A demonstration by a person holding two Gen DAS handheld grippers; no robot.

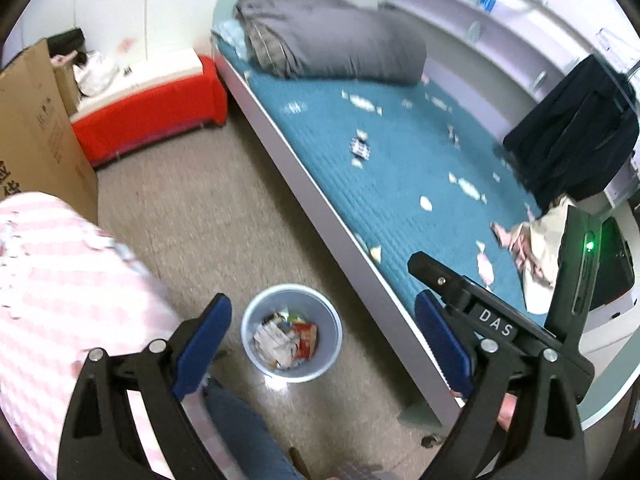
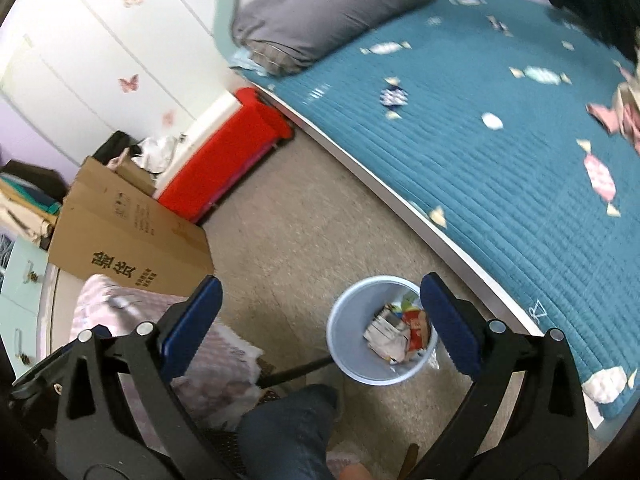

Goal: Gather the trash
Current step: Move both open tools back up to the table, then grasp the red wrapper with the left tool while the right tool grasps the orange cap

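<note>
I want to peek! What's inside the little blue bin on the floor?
The bin holds crumpled white paper and a red wrapper. Whatever lies underneath them is covered.

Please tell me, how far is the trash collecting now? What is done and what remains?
Done: the trash bin on the floor already holds crumpled paper and wrappers. In hand: nothing; the left gripper and right gripper are both open and empty above the bin. Left: a beige and pink heap lies on the bed; whether it is trash, I cannot tell.
</note>
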